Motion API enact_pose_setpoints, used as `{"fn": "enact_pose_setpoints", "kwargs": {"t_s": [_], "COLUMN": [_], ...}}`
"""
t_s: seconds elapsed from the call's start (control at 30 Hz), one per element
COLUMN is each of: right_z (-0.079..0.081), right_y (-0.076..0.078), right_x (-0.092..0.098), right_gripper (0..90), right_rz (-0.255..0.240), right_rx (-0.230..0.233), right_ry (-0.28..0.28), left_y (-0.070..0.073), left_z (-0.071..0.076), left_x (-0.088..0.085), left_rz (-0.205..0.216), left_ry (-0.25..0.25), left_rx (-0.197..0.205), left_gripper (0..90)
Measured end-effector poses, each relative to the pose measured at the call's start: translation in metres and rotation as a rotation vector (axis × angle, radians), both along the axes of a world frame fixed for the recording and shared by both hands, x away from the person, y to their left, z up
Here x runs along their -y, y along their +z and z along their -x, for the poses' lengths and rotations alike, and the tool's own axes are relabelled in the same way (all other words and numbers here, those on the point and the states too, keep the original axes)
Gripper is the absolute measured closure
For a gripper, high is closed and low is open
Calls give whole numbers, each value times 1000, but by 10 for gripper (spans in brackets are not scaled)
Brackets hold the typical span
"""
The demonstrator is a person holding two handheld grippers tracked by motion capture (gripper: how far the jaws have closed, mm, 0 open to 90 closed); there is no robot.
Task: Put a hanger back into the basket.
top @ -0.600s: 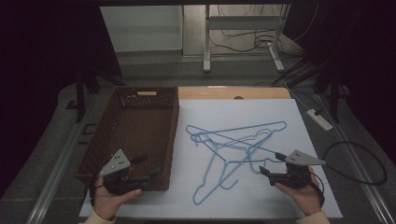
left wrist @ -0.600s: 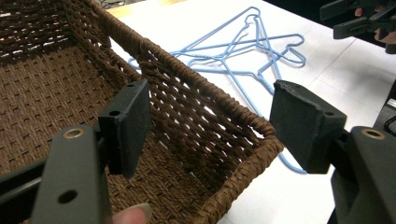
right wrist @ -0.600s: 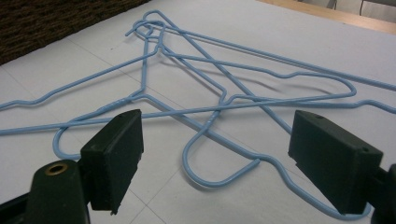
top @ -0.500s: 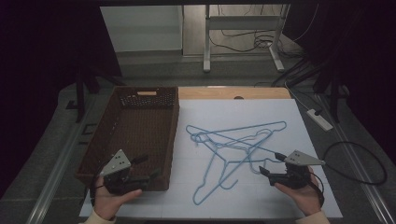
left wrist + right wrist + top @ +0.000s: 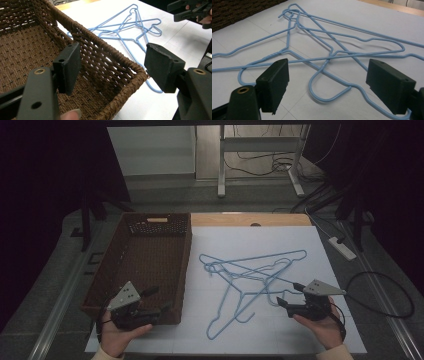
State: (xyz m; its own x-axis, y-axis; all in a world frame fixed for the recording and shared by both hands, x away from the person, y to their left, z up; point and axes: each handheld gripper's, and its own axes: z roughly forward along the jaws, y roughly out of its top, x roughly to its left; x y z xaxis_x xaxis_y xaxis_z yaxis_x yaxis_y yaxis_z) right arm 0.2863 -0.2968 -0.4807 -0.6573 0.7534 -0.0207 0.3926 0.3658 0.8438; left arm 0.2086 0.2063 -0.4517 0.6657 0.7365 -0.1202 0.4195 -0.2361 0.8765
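Blue wire hangers (image 5: 250,280) lie tangled on the desk (image 5: 310,250), so the right hand-held gripper (image 5: 286,301) waits wide open beside them, ready to grab.

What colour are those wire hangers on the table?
Light blue. The hangers show best in the right gripper view.

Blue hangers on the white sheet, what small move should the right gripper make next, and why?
Probably ease the right gripper forward and down onto the nearest hook of the blue hangers: its jaws stand open, holding nothing, and the tangled pile lies just ahead.
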Motion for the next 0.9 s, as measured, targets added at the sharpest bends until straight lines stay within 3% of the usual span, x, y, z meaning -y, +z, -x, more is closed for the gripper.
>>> {"fn": "enact_pose_setpoints", "kwargs": {"t_s": [0.47, 0.77, 0.9], "right_z": [1, -5, -12], "right_y": [3, 8, 13], "right_x": [-7, -11, -20], "right_gripper": [204, 219, 226], "right_rz": [6, 8, 25], "right_rx": [-8, -34, -65], "right_ry": [18, 27, 39], "left_y": [1, -1, -2], "left_z": [1, 0, -2], "left_x": [-1, 1, 0], "left_rz": [-11, -18, -12], "left_ry": [5, -1, 0], "left_rx": [7, 7, 5], "left_gripper": [310, 310, 311]}}
